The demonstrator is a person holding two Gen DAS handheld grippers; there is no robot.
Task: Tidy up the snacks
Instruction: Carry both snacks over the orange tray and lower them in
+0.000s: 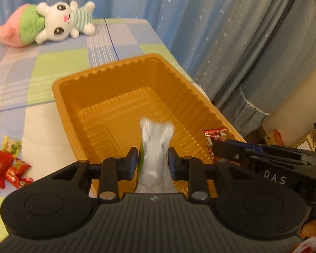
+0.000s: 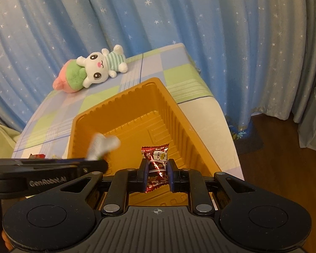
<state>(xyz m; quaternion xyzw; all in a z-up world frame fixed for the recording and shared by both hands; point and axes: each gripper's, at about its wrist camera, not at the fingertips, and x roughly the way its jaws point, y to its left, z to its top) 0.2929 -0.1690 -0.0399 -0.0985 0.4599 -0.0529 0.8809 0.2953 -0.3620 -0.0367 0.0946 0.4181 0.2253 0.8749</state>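
Both grippers hang over the orange tray (image 1: 107, 97) — the left gripper (image 1: 152, 162) pinches a silvery packet (image 1: 155, 147), the right gripper (image 2: 157, 168) pinches a red candy (image 2: 157, 160). More red snacks (image 1: 4, 164) lie left of the tray.

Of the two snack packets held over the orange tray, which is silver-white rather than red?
The silver-white foil packet pinched in the left gripper. The right gripper grips a red printed candy wrapper. Both hang over the orange plastic tray.
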